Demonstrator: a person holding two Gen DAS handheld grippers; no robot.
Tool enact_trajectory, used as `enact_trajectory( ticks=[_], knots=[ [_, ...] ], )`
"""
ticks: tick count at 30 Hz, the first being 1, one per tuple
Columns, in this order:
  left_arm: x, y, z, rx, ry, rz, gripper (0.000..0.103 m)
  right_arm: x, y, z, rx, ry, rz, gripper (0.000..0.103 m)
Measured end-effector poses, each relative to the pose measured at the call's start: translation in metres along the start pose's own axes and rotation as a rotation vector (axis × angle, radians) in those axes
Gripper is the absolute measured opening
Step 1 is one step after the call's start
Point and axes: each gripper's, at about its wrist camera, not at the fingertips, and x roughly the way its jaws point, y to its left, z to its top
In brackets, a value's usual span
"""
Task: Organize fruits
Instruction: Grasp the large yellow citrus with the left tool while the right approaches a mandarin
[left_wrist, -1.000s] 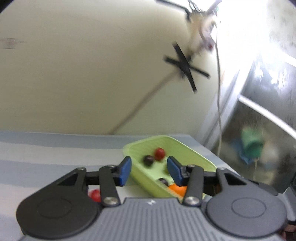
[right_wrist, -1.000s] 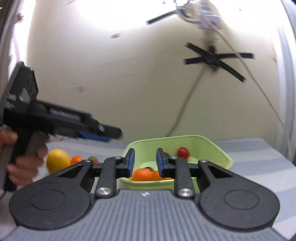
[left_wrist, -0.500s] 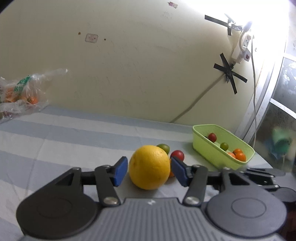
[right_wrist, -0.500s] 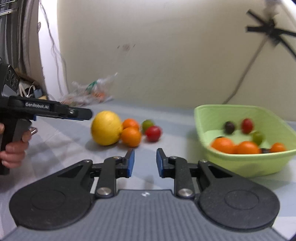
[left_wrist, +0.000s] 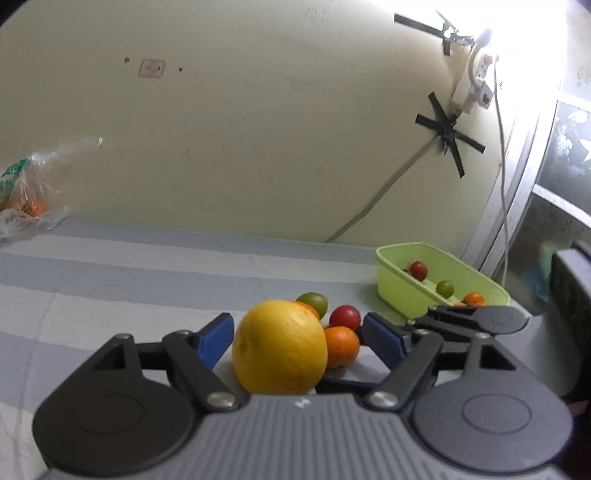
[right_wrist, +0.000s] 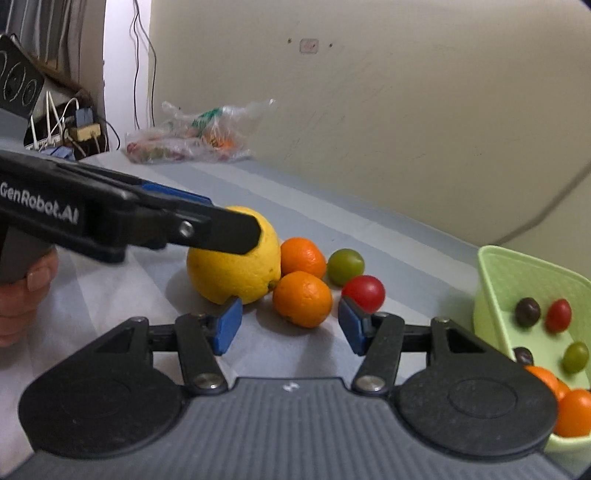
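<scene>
A big yellow citrus (left_wrist: 280, 347) rests on the striped cloth between the fingers of my left gripper (left_wrist: 299, 338). Its jaws are opening and neither pad presses the fruit. Just right of it lie a small orange (left_wrist: 341, 345), a red tomato (left_wrist: 345, 316) and a green fruit (left_wrist: 313, 301). My right gripper (right_wrist: 290, 325) is also opening, with the near orange (right_wrist: 303, 299) just ahead of its gap, untouched. A second orange (right_wrist: 303, 256) lies behind. The lime basket (right_wrist: 517, 280) at the right holds several small fruits.
A clear plastic bag of fruit (right_wrist: 195, 136) lies by the wall at the back left. The left gripper's near finger (right_wrist: 207, 229) crosses over the yellow citrus (right_wrist: 229, 273), with a hand (right_wrist: 22, 295) behind it. Cables and a socket strip (left_wrist: 476, 81) hang on the wall.
Both grippers swung left from the basket to the loose fruit pile and came closer. Both sets of jaws widened, and the left one now straddles the yellow citrus.
</scene>
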Motion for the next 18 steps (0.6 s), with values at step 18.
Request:
enact_trajectory(
  ticks=[18],
  knots=[
    [0.0,0.012,-0.014,-0.055,0.014,0.016,0.062,-0.001,-0.007,-0.001,0.049,0.002,-0.032,0.053]
  ],
)
